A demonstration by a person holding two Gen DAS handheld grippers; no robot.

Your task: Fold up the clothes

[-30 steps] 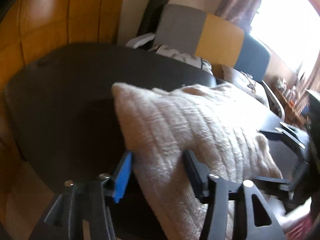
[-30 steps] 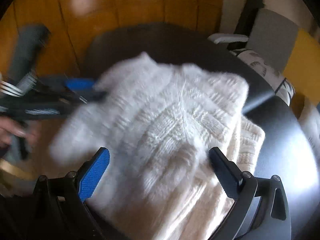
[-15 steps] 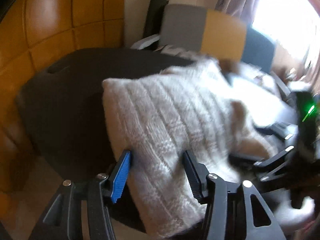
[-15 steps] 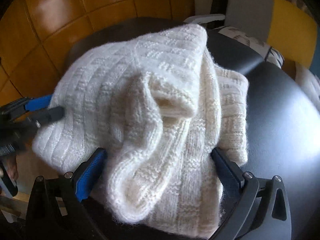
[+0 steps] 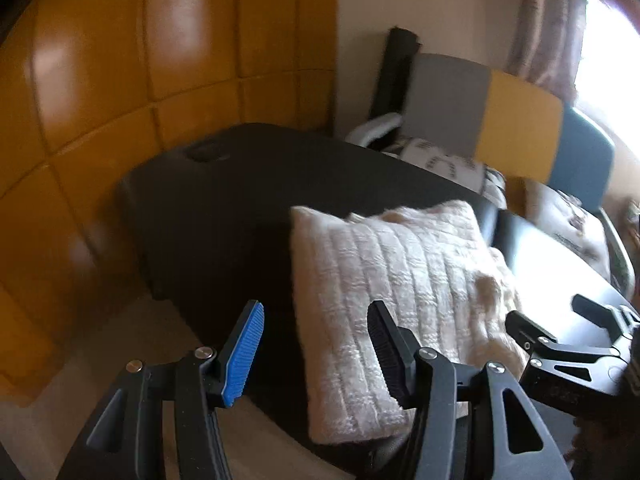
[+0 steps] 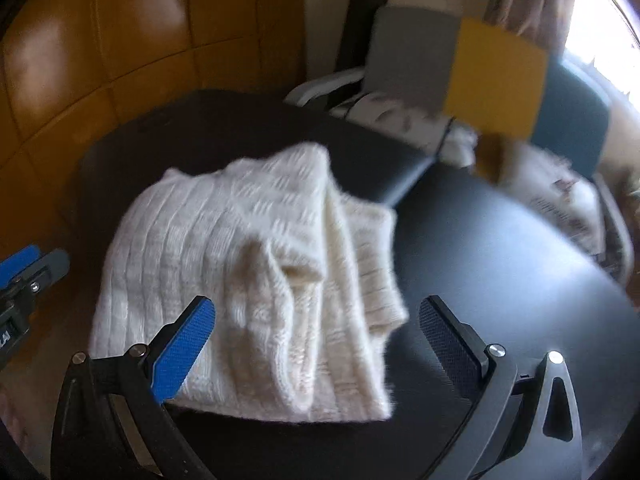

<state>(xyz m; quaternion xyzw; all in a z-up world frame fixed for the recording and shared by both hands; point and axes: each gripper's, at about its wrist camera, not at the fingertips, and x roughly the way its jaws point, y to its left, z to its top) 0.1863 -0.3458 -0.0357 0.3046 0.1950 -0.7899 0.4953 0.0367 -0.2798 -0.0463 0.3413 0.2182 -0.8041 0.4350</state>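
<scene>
A cream ribbed knit sweater lies folded in a thick bundle on the black table, near its front left edge. My right gripper hovers open just in front of the bundle, with nothing between its fingers. In the left wrist view the sweater lies ahead and to the right. My left gripper stands open at the sweater's left edge and grips nothing. The right gripper shows beyond the sweater's right side. The left gripper appears at the far left edge of the right wrist view.
Glossy orange tiles fill the left side beyond the table edge. Behind the table stand seats with grey, yellow and blue backs and patterned cushions. A bright window with a curtain is at the upper right.
The sweater was lifted and turned over between the grippers; now it rests folded on the table. Both grippers have drawn back, and the left fingers no longer straddle its edge.
</scene>
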